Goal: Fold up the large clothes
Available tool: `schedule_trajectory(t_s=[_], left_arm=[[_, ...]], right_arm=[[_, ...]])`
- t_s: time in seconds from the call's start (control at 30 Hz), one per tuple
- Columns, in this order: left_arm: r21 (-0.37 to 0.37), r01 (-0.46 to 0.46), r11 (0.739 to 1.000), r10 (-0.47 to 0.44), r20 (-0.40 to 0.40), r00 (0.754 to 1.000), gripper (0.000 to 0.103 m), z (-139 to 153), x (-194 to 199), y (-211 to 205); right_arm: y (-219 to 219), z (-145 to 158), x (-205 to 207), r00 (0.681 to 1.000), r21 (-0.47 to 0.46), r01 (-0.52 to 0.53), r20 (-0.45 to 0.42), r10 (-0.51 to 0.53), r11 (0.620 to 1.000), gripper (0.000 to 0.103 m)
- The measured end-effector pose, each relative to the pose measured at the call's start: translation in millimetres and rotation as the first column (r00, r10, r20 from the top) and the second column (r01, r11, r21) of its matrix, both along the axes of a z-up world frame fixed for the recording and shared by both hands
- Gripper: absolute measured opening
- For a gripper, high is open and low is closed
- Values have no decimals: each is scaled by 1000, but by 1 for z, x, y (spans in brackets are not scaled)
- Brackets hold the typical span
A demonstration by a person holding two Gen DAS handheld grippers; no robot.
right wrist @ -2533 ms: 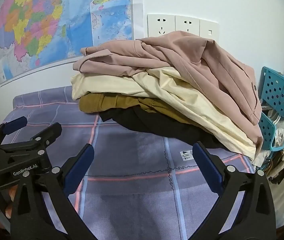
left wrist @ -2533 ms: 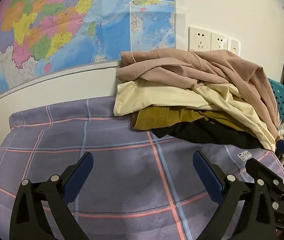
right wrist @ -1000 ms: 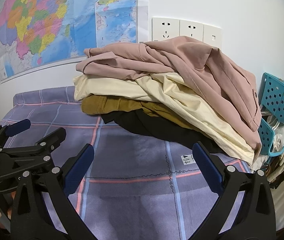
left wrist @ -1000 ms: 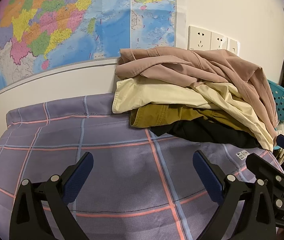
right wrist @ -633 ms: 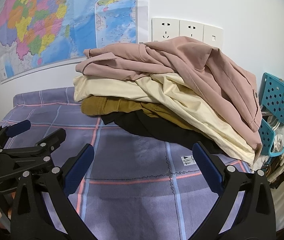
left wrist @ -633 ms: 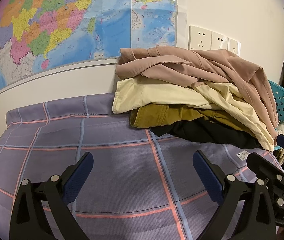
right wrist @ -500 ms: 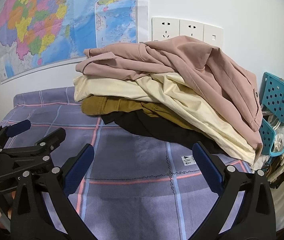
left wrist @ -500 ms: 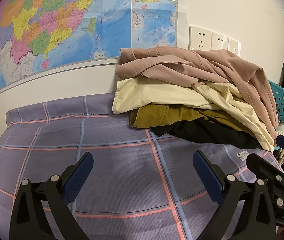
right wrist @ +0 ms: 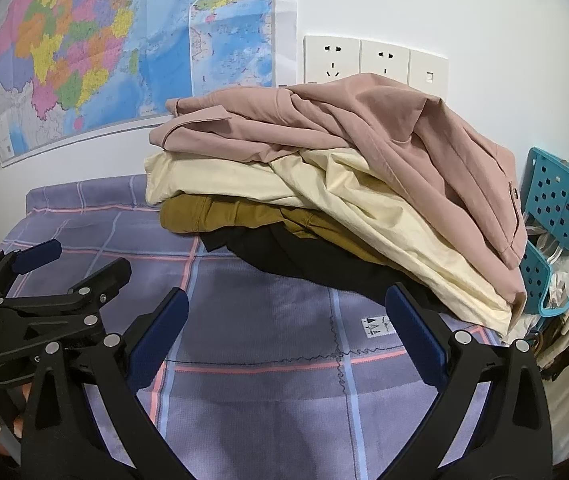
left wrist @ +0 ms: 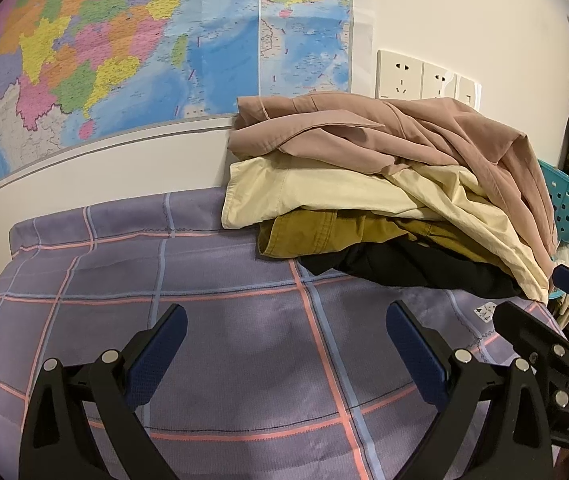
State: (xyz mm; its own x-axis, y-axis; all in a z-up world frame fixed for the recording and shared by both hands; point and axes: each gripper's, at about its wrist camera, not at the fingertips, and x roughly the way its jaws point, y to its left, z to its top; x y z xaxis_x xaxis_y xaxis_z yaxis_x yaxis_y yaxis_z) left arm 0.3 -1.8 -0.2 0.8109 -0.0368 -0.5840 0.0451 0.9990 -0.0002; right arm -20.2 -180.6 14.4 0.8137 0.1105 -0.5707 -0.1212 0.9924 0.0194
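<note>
Your pile of clothes (right wrist: 324, 200) sits at the far right of the plaid-covered tabletop (left wrist: 164, 280), overhanging toward the blue basket (right wrist: 556, 200). Tug the pink garment (right wrist: 364, 128) carelessly and the stack may slide off. Both your left claw (left wrist: 284, 336) and right claw (right wrist: 286, 320) are spread apart, holding nothing.

Black garment (right wrist: 304, 264) mostly buried under pile; basket (right wrist: 556, 200) contents unclear; map (left wrist: 84, 60) cut off by frame.
</note>
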Motion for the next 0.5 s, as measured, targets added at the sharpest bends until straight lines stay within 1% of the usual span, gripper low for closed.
schedule_trajectory(t_s=[0.1, 0.3, 0.5], left_arm=[[-2, 3, 1000, -3, -3, 1000, 96, 0, 2, -1], [-13, 17, 1000, -17, -5, 1000, 96, 2, 8, -2], [-44, 60, 997, -61, -19, 998, 96, 2, 16, -2]], right_arm=[[-2, 2, 1, 1000, 17, -4, 4, 4, 1000, 98], [-2, 3, 6, 1000, 20, -15, 4, 15, 1000, 98], [1, 6, 12, 999, -5, -47, 25, 47, 999, 97]])
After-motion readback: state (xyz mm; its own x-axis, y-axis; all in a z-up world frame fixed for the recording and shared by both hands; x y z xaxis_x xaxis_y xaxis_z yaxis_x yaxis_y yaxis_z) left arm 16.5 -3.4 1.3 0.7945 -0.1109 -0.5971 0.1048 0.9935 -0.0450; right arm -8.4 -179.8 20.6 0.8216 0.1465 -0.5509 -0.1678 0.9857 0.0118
